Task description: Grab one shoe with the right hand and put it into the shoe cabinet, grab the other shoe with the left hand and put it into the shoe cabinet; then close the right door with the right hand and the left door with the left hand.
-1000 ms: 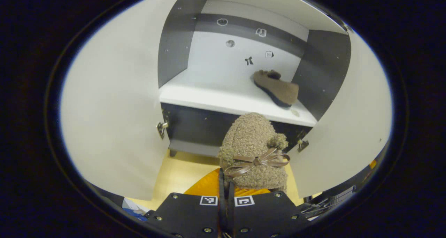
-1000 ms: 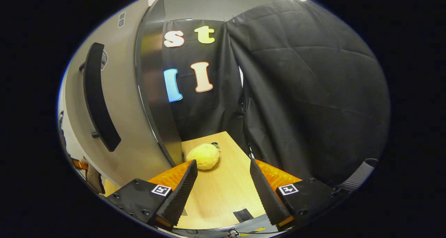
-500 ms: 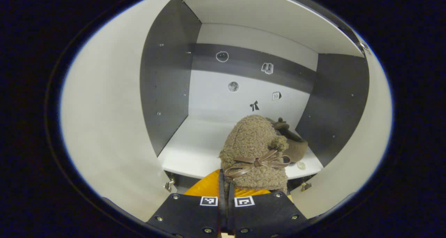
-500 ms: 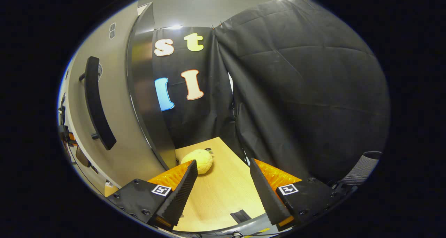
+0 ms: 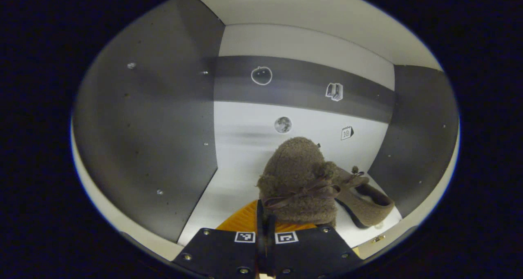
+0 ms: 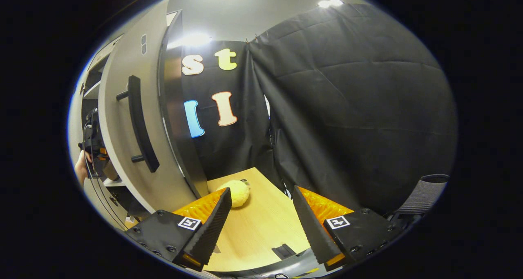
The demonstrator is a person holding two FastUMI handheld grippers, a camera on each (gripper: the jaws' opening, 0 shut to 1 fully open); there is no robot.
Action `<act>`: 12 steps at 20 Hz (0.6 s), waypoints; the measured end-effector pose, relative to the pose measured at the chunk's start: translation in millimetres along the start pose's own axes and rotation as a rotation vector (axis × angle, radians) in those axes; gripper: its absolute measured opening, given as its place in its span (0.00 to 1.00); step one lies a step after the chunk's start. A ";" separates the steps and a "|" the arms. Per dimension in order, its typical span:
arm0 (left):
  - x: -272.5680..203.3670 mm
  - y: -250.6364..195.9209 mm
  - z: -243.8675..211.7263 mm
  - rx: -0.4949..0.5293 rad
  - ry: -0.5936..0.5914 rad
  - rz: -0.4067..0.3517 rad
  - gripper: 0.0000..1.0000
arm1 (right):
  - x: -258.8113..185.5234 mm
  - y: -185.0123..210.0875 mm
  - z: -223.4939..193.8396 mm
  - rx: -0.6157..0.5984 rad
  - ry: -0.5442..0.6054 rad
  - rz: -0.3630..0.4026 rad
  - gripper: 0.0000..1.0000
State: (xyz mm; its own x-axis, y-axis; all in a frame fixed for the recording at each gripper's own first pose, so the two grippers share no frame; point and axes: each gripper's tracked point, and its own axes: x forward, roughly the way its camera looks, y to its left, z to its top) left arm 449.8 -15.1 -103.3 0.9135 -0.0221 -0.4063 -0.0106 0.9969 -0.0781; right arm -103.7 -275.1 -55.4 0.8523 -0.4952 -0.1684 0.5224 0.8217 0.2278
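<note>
Left gripper [image 5: 265, 230]: fingers clamped on the heel end of a fuzzy brown shoe [image 5: 296, 181]. Shoe's long axis runs straight out from the fingers toward the cabinet's back wall [image 5: 245, 148], toe leading, bow on top. It hangs inside the cabinet above the white shelf [image 5: 229, 189]; contact with the shelf cannot be told, the sole is hidden under the shoe.

Bare shelf lies to the left of the held shoe, up to the dark left wall [image 5: 143, 128]. Second shoe [image 5: 363, 199] lies on the shelf just beside it on the right, near the shelf's front right corner, long axis slanted toward the right wall. The two look touching or nearly so; overlap hides the gap.

Judgement: set-down turns on going straight down or slightly left, away from the second shoe.

Right gripper [image 6: 261, 222]: fingers apart, nothing between them, over the wooden surface [image 6: 261, 230]. Right door [image 6: 122, 148] stands open to its left, handle [image 6: 139, 123] facing out. A yellow plush [image 6: 236, 192] sits on the surface near the door's foot. Past the door's edge the other gripper and a hand [image 6: 81, 168] are partly cut off.
</note>
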 end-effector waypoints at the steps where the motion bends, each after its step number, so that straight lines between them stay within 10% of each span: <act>1: 11.0 1.2 -5.3 -0.005 0.020 0.006 0.02 | -3.2 -1.3 -3.2 0.001 0.006 -0.009 0.95; 12: 28.3 -30.5 -10.1 0.165 0.047 -0.046 0.20 | -6.2 -0.9 -3.7 0.013 0.004 -0.020 0.92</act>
State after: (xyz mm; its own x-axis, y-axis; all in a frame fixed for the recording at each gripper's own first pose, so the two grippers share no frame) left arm 471.8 -46.9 -121.6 0.8913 -0.0679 -0.4483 0.1013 0.9936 0.0508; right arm -109.6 -271.8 -58.1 0.8416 -0.5105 -0.1766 0.5397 0.8078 0.2371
